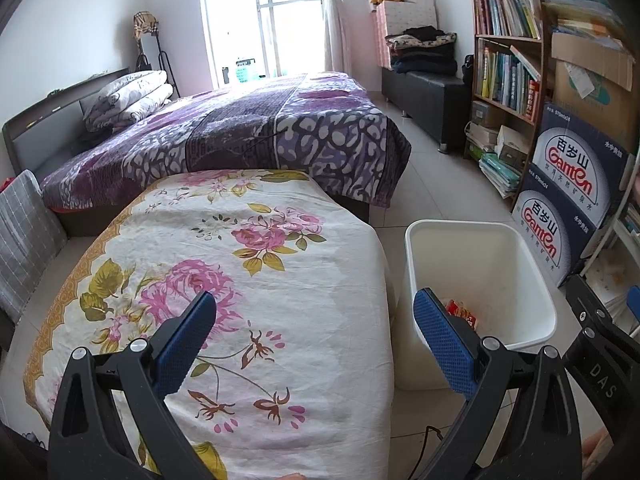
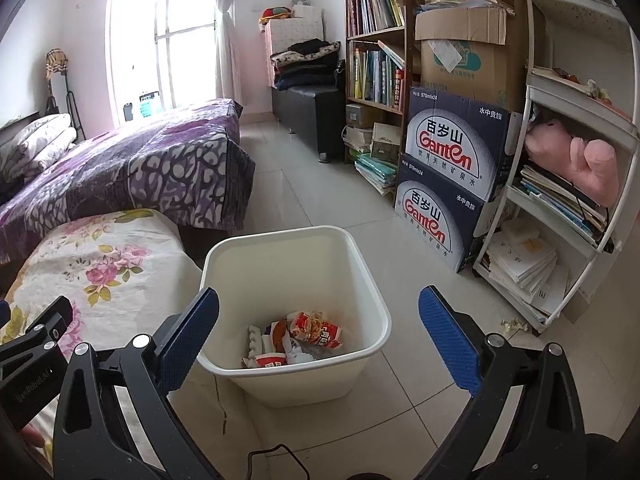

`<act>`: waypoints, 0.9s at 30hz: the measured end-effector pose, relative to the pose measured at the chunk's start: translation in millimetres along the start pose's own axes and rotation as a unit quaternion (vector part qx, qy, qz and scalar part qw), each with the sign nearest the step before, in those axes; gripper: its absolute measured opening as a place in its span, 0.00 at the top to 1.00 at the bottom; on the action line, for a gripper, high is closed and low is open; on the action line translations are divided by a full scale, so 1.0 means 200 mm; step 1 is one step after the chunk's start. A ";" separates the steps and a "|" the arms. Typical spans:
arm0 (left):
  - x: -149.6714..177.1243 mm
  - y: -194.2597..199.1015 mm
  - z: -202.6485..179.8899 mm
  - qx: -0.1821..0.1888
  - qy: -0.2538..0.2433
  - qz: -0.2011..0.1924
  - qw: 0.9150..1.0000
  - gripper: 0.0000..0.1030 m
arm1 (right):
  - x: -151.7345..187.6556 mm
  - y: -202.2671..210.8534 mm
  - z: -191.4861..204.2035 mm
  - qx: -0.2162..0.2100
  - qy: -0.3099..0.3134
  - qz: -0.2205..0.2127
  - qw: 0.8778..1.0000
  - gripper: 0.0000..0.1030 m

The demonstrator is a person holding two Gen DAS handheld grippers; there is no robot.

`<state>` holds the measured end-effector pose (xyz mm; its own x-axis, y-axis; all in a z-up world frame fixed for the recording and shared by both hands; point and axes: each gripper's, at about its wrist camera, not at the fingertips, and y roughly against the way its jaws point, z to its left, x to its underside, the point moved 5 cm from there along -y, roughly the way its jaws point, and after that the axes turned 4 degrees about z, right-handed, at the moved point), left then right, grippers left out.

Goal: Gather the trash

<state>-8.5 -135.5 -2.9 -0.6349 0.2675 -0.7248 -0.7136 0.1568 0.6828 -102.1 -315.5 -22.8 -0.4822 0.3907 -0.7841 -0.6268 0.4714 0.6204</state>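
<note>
Left gripper: your left gripper (image 1: 316, 336) is spread wide with nothing between its blue pads; it hangs over the near right edge of the floral-covered bench (image 1: 224, 280), its right finger out past the edge and over the bin.
Right gripper: your right gripper (image 2: 320, 334) is also spread wide and holds nothing; it hangs above the white bin (image 2: 296, 376), with the bin's opening showing between the two fingers.
Bin: it stands upright on the tiled floor (image 2: 320, 184), just beside the right side of the bench; whether it touches the cloth, you cannot tell.
Trash: the crumpled wrappers (image 2: 298, 338) lie at the bottom of the bin, red-and-white snack packets and bits of white paper heaped together. In the left wrist view only a red corner of them shows past the right finger.
Floor scraps: a few small pale bits (image 2: 510, 325) lie on the tiles by the foot of the white shelf unit (image 2: 580, 216), well apart from the bin.
Surroundings: two stacked Ganten water cartons (image 2: 448, 176) stand against the bookcase (image 2: 376, 40), behind and to the right of the bin; a bed with a purple cover (image 1: 256, 136) lies beyond the bench.
</note>
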 end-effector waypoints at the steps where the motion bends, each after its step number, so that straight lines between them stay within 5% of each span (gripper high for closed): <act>1: 0.00 0.00 0.00 0.000 0.000 0.000 1.000 0.07 | 0.00 0.00 0.00 0.000 0.000 0.000 1.000 0.07; 27: 0.01 -0.01 -0.01 0.000 -0.001 0.002 1.000 0.07 | 0.01 -0.01 -0.01 0.000 -0.002 0.005 1.000 0.07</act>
<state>-9.2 -136.2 -6.4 -0.6367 0.2703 -0.7222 -0.7115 0.1552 0.6853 -102.3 -317.0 -25.7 -0.4856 0.3987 -0.7780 -0.6221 0.4675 0.6280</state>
